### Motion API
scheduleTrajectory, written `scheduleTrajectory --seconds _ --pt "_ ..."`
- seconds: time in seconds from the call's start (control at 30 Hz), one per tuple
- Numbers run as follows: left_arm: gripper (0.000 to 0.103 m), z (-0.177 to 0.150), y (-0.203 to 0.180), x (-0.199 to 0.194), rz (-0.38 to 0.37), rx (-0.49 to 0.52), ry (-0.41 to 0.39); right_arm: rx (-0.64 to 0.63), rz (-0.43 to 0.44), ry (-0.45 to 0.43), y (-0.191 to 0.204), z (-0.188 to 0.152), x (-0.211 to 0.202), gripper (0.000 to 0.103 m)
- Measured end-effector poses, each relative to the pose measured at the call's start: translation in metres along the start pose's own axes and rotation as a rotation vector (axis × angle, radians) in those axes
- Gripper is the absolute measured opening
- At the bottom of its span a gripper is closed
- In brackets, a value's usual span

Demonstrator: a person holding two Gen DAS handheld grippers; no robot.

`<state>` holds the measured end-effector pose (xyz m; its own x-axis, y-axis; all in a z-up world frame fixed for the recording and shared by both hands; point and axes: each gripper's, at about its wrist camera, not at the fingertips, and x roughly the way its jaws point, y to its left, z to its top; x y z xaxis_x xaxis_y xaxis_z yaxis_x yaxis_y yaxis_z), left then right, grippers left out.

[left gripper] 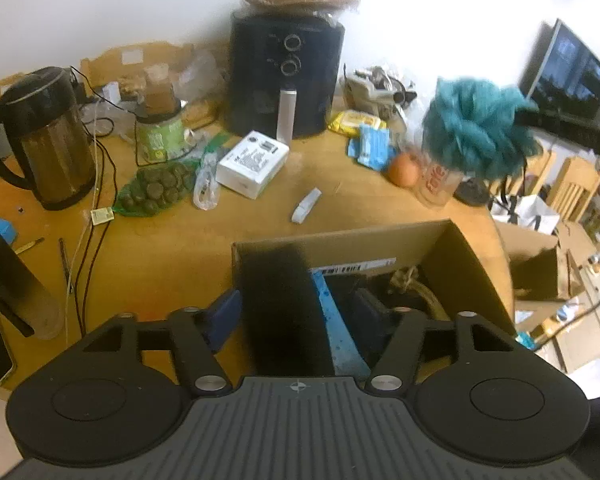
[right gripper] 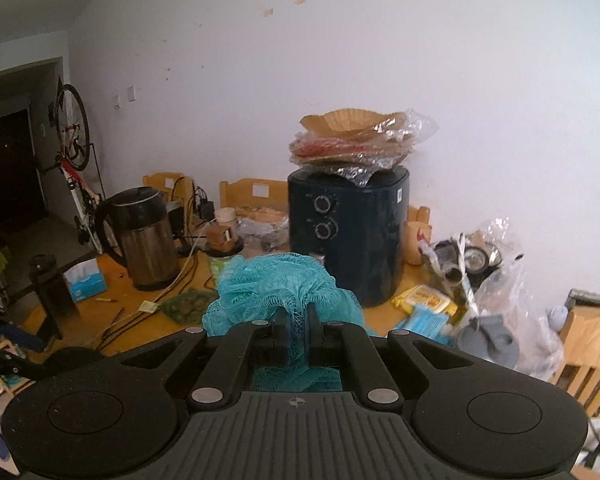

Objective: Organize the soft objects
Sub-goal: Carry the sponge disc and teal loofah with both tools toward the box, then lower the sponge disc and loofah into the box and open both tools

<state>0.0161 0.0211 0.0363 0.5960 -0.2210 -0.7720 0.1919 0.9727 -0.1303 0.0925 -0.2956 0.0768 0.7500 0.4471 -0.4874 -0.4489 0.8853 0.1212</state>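
Note:
In the left wrist view my left gripper (left gripper: 296, 312) hangs over an open cardboard box (left gripper: 460, 264) at the table's near edge. Its blue pads (left gripper: 225, 316) stand apart. A dark, blurred soft thing (left gripper: 280, 304) lies between them and reaches down into the box without being pressed. A light blue piece (left gripper: 334, 320) lies beside it. My right gripper (right gripper: 298, 328) is shut on a teal mesh bath pouf (right gripper: 276, 292). That pouf (left gripper: 476, 128) shows in the air at the right, above the table, with the right gripper (left gripper: 530, 118) behind it.
On the wooden table (left gripper: 160, 240) stand a black air fryer (left gripper: 286, 80), a kettle (left gripper: 48, 140), a white carton (left gripper: 252, 164), a net of green fruit (left gripper: 156, 192), an orange (left gripper: 404, 170) and a clear cup (left gripper: 440, 180). Cables (left gripper: 92, 216) trail at the left. More boxes (left gripper: 540, 272) sit on the floor to the right.

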Motion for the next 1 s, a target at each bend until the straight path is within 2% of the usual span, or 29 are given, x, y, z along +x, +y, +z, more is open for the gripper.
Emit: scheduleTrajectory --seconds 0.33,0.6,0.87,0.93,1.0 --pt "0.067 0.001 0.000 -0.007 0.026 -0.057 -0.045 0.073 0.077 0.049 0.020 -0.027 -0.014 0.008" --pt "0.067 0.001 0.006 -0.007 0.042 -0.145 -0.062 0.113 0.115 0.110 0.031 -0.044 -0.014 0.008" --pt "0.067 0.000 0.010 -0.006 0.054 -0.168 -0.054 0.084 0.174 0.175 0.044 -0.036 -0.016 0.008" --pt "0.067 0.000 0.009 -0.005 0.054 -0.169 -0.054 0.074 0.193 0.221 0.049 -0.034 -0.011 0.009" --pt "0.067 0.000 0.009 -0.005 0.055 -0.167 -0.055 0.030 0.210 0.366 0.060 -0.038 0.007 0.014"
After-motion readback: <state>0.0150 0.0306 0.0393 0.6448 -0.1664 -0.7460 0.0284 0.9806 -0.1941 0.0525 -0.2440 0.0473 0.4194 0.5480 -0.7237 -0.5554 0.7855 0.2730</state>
